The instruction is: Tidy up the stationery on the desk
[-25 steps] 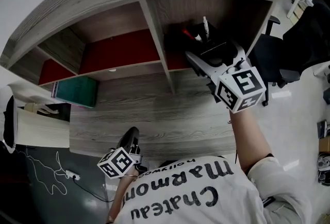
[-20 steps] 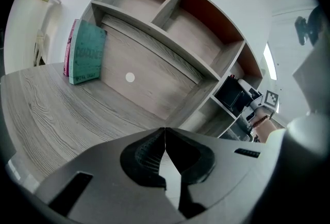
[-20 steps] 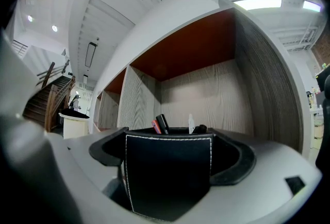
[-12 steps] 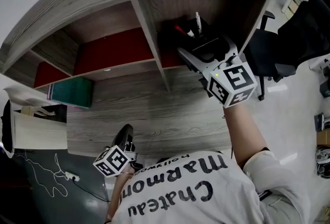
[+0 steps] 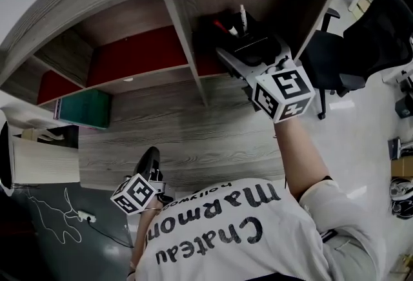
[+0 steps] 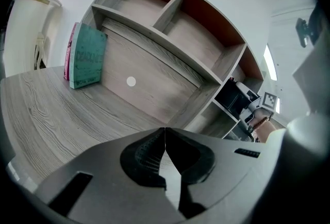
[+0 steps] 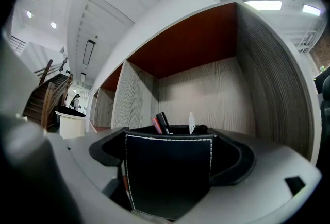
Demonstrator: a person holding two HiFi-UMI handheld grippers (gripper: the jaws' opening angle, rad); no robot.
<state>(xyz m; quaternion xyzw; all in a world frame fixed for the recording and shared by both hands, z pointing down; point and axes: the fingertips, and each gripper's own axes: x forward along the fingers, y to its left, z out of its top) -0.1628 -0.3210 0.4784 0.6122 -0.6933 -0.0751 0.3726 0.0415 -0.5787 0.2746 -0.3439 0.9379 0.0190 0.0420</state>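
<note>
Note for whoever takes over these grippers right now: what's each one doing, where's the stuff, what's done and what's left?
Right gripper: shut on the black pen holder, with pens standing in it, inside the right shelf bay. I cannot tell whether the holder's base rests on the shelf.
Left gripper: shut, empty, low over the desk near its front edge.
Teal book: upright at the desk's left end, against the shelf.
Done: the holder has been carried into the bay.
Left: probably set it down, open the right jaws and back out.
</note>
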